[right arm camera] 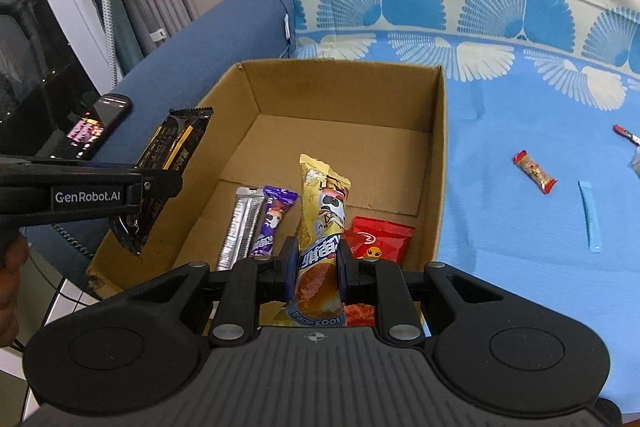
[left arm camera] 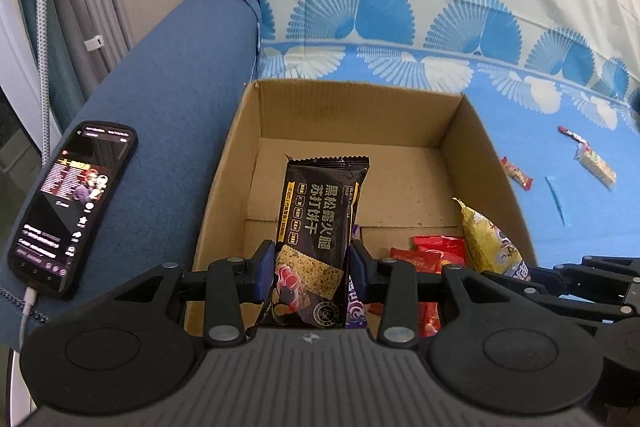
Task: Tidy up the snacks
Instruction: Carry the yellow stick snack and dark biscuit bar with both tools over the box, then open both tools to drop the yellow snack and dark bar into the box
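An open cardboard box (left arm camera: 404, 115) (right arm camera: 436, 147) stands on a blue patterned cloth. My left gripper (left arm camera: 312, 267) is shut on a black cracker packet (left arm camera: 320, 211) and holds it above the box's left side; the packet also shows in the right wrist view (right arm camera: 168, 163). My right gripper (right arm camera: 316, 263) is shut on a yellow snack packet (right arm camera: 322, 211), held over the box's near part; it also shows in the left wrist view (left arm camera: 488, 243). Inside the box lie a silver bar (right arm camera: 240, 223), a purple packet (right arm camera: 272, 219) and a red packet (right arm camera: 380, 239).
On the cloth right of the box lie a small red-ended snack (right arm camera: 535, 171), a blue stick packet (right arm camera: 590, 215) and a red-tipped wrapper (right arm camera: 626, 133). A lit phone (left arm camera: 68, 203) on a cable rests on the blue sofa arm left of the box.
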